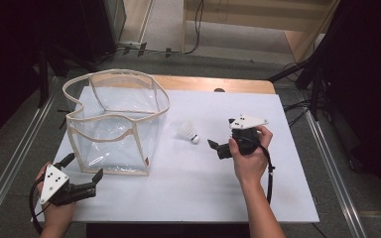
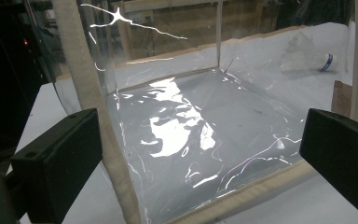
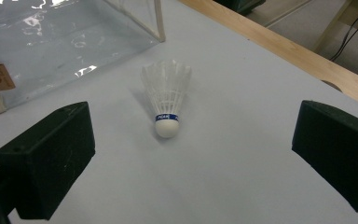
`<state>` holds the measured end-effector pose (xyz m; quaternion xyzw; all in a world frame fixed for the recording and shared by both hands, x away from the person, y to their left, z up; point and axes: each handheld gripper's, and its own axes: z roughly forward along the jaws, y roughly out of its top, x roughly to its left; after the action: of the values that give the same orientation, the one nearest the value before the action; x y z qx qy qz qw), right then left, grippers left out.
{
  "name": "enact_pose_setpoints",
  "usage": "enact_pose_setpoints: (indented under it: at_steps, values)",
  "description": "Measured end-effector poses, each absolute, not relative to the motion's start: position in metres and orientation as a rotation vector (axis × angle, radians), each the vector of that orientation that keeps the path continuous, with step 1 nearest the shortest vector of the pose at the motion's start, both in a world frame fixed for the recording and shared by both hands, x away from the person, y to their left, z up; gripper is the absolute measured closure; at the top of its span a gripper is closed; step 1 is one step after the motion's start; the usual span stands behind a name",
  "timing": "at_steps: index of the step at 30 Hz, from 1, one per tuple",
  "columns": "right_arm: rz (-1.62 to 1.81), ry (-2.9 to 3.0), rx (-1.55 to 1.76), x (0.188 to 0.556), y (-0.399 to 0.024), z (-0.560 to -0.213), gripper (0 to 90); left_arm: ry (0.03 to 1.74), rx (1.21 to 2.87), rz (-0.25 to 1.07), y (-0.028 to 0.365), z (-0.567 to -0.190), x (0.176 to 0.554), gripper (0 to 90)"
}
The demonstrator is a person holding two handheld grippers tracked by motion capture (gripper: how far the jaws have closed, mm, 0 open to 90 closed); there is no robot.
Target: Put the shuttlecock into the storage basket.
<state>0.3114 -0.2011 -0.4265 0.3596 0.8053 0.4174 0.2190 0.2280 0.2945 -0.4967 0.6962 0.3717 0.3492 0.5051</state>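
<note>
Shuttlecock (image 3: 167,103) lying on table, right tool (image 1: 217,147) gaping toward it, left tool (image 1: 83,171) gaping at clear bag (image 1: 114,121)

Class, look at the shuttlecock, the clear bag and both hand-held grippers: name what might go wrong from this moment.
1. The shuttlecock lies on its side; the open right hand-held gripper might crush its feathers or nudge it so it rolls away.
2. The clear bag looks floppy; the open left hand-held gripper at its near corner may push it over or collapse its mouth.

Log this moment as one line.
left hand-held gripper: open, by clear plastic bag | right hand-held gripper: open, facing white feathered shuttlecock | shuttlecock: on table
</note>
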Motion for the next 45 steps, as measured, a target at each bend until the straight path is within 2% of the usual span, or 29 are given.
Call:
enact_pose_setpoints:
  at_steps: [45]
  values:
    - [1.053,2.38,0.948,0.353,-0.158,-0.427,0.0,0.893,1.684,0.841,0.294,-0.497,0.228,0.0]
